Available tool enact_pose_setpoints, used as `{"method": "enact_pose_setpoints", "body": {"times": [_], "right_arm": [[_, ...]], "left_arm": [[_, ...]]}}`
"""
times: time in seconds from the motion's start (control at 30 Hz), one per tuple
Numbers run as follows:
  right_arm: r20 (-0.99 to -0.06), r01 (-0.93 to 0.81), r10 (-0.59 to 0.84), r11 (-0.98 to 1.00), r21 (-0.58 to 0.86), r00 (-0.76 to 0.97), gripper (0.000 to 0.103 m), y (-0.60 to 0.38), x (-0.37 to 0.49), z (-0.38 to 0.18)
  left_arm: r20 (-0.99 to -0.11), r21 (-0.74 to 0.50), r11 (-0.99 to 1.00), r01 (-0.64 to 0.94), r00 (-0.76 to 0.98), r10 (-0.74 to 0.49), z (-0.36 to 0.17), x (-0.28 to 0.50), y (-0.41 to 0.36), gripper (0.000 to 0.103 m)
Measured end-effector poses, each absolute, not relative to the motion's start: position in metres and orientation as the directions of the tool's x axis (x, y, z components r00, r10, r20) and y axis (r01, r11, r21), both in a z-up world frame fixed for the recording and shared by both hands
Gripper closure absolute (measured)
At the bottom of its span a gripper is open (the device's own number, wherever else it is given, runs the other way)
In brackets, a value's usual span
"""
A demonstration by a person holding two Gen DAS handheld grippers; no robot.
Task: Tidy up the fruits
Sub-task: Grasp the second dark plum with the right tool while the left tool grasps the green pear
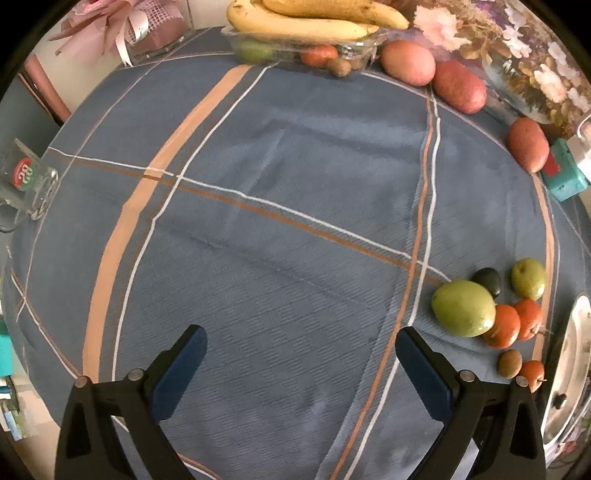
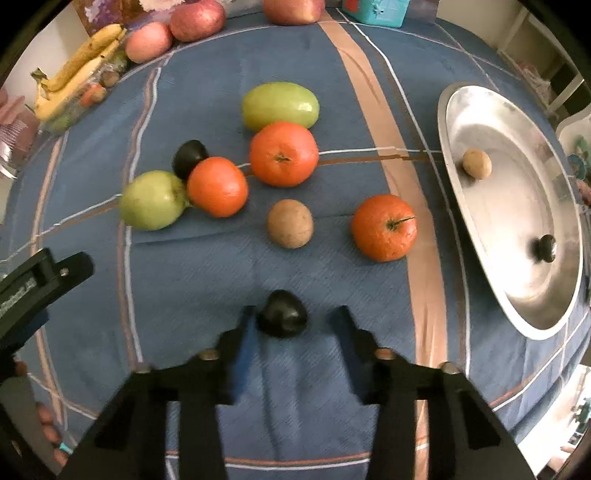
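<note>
A dark plum [image 2: 282, 314] lies on the blue checked cloth between the fingers of my right gripper [image 2: 295, 314]. The left pad touches it and the right pad stands a little off it, so the gripper is open. Beyond lie three oranges [image 2: 283, 153], two green fruits [image 2: 280, 105], a brown round fruit [image 2: 290, 223] and another dark plum [image 2: 190, 158]. At the right, a silver plate [image 2: 509, 206] holds a small brown fruit [image 2: 477, 163] and a dark plum [image 2: 546, 248]. My left gripper [image 1: 301, 334] hangs open over bare cloth, left of the fruit cluster [image 1: 463, 307].
At the table's far edge, bananas [image 1: 306, 22] lie on a clear tray with small fruit. Beside them are red apples [image 1: 459, 86], a teal box [image 1: 565, 171] and a flowered vase. A glass mug [image 1: 29, 181] stands at the left edge.
</note>
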State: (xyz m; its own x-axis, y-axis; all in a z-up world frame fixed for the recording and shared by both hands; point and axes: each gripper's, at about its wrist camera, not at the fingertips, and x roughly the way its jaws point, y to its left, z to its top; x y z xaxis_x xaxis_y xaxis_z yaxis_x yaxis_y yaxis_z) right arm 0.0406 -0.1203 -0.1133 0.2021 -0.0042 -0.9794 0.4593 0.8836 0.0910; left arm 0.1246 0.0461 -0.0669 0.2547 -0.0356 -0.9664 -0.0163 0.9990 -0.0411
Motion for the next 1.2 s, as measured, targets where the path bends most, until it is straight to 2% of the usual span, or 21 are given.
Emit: {"method": "enact_pose_setpoints", "body": {"times": [0.1, 0.2, 0.33, 0.5, 0.6, 0.8, 0.9, 0.93, 1.07, 1.2], "right_arm": [[-0.977, 0.47, 0.027, 0.873, 0.126, 0.212, 0.077, -0.121, 0.038, -0.109], [-0.967, 0.467, 0.04, 0.87, 0.157, 0.252, 0.077, -0.122, 0.034, -0.097], [-0.945, 0.457, 0.024, 0.871, 0.18, 0.326, 0.077, -0.128, 0.031, -0.077], [-0.941, 0.476, -0.002, 0.863, 0.17, 0.339, 0.077, -0.136, 0.027, -0.077], [-0.938, 0.493, 0.0, 0.851, 0.182, 0.347, 0.077, -0.142, 0.024, -0.074], [-0.932, 0.501, 0.022, 0.838, 0.214, 0.362, 0.077, -0.152, 0.019, -0.071], [-0.932, 0.504, 0.029, 0.835, 0.222, 0.361, 0.077, -0.156, 0.019, -0.071], [-0.932, 0.506, 0.031, 0.833, 0.224, 0.361, 0.077, -0.156, 0.02, -0.071], [-0.93, 0.512, 0.039, 0.826, 0.236, 0.366, 0.077, -0.161, 0.015, -0.069], [-0.927, 0.511, 0.047, 0.823, 0.247, 0.373, 0.077, -0.164, 0.011, -0.066]], "left_arm": [[-0.955, -0.072, 0.997, 0.004, 0.289, -0.07, -0.06, 0.124, 0.041, 0.0], [-0.925, -0.116, 0.992, 0.043, 0.36, -0.124, -0.05, 0.124, 0.032, 0.0], [-0.911, -0.209, 0.968, 0.14, 0.332, -0.245, -0.043, 0.128, 0.015, 0.0], [-0.915, -0.148, 0.955, 0.256, 0.33, -0.23, -0.048, 0.127, -0.023, 0.001], [-0.92, -0.156, 0.949, 0.274, 0.31, -0.241, -0.055, 0.129, -0.033, 0.002], [-0.924, -0.176, 0.947, 0.268, 0.287, -0.253, -0.067, 0.136, -0.041, 0.018], [-0.91, -0.245, 0.935, 0.257, 0.272, -0.313, -0.069, 0.138, -0.039, 0.036], [-0.902, -0.283, 0.925, 0.254, 0.258, -0.347, -0.069, 0.139, -0.038, 0.046], [-0.904, -0.286, 0.923, 0.257, 0.249, -0.349, -0.067, 0.137, -0.037, 0.046], [-0.91, -0.305, 0.935, 0.183, 0.234, -0.343, -0.067, 0.141, -0.025, 0.046]]}}
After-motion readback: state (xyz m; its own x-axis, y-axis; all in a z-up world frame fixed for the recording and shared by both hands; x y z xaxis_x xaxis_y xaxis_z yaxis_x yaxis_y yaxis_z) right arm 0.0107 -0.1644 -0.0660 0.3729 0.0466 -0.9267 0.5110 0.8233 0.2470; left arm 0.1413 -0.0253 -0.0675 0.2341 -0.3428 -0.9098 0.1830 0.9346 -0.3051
